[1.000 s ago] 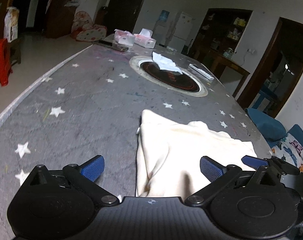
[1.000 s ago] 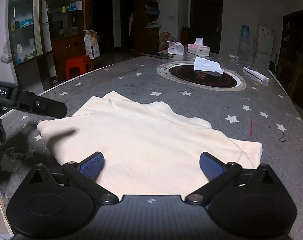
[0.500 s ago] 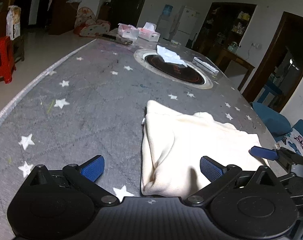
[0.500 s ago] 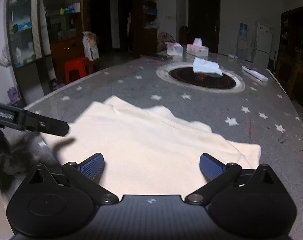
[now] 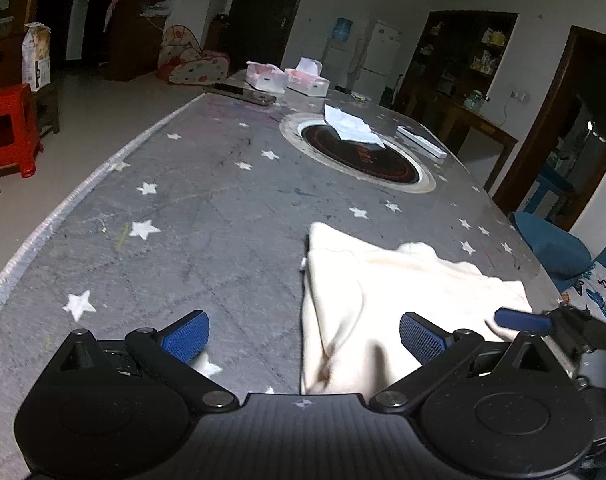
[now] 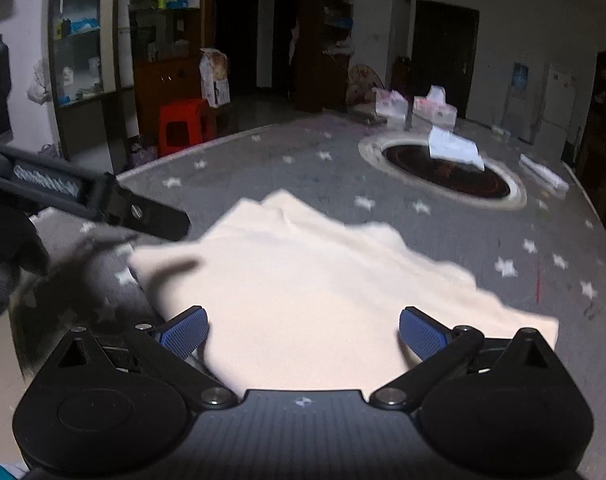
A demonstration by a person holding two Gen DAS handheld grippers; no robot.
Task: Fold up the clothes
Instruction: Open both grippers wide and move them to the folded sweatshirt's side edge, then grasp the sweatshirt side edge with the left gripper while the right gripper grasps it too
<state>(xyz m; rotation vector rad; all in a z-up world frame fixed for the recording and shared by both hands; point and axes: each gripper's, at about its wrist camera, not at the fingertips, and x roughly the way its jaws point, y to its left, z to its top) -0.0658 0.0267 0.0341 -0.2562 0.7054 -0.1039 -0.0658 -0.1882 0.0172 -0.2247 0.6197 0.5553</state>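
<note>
Folded cream garment (image 5: 387, 296) lies beside the table edge (image 5: 55, 220).

A cream-coloured garment (image 5: 387, 300) lay folded flat on the grey star-patterned surface, in the lower right of the left wrist frame. Its left edge ran nearly straight from a pointed far corner down toward the bottom of the frame, with soft creases near it. In the right wrist frame it (image 6: 315, 292) filled the lower centre, its far edge uneven and stepped, the picture blurred.
</note>
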